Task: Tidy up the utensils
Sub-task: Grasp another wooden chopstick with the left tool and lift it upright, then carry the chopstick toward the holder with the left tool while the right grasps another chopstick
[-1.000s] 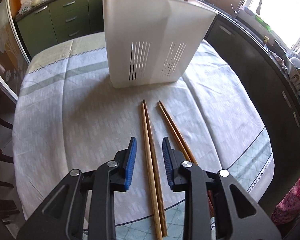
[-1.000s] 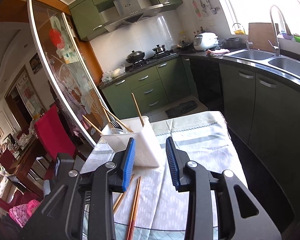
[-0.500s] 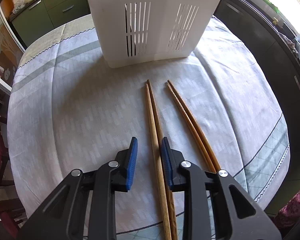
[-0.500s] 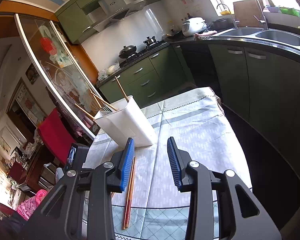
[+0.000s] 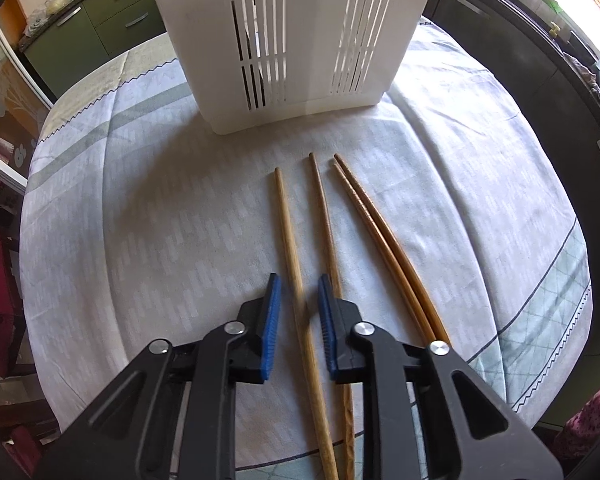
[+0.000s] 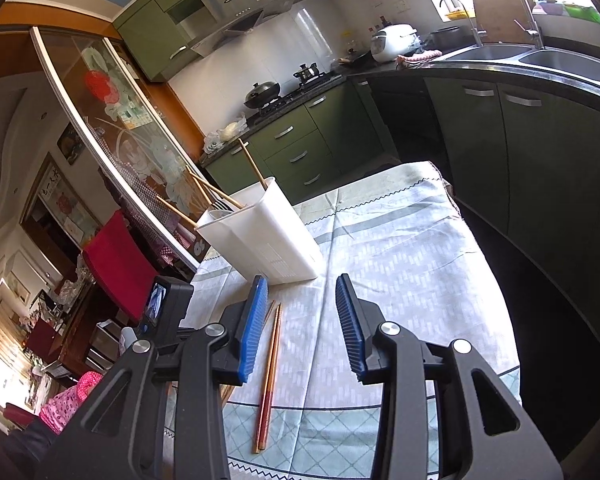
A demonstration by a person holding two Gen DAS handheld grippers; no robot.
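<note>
Several wooden chopsticks lie on the tablecloth in front of a white slotted utensil holder [image 5: 296, 36]. My left gripper [image 5: 298, 320] is open, low over the cloth, its pads on either side of one light chopstick [image 5: 290, 236]. A second light chopstick [image 5: 326, 224] lies under the right finger. A darker pair [image 5: 380, 232] lies further right. My right gripper [image 6: 300, 320] is open and empty, held above the table; the holder [image 6: 268, 236] with chopsticks and a fork in it stands ahead, and the dark pair [image 6: 270, 364] lies below.
The table has a pale patterned cloth [image 5: 140, 220]; its front edge is close below my left gripper. Green kitchen cabinets [image 6: 296, 140] and a dark counter with a sink [image 6: 540, 60] run behind and to the right. A red chair [image 6: 116, 264] stands at the left.
My left gripper moved forward and down over the light pair. The two light chopsticks have spread apart, and one now lies between the pads. My right gripper tilted slightly downward.
</note>
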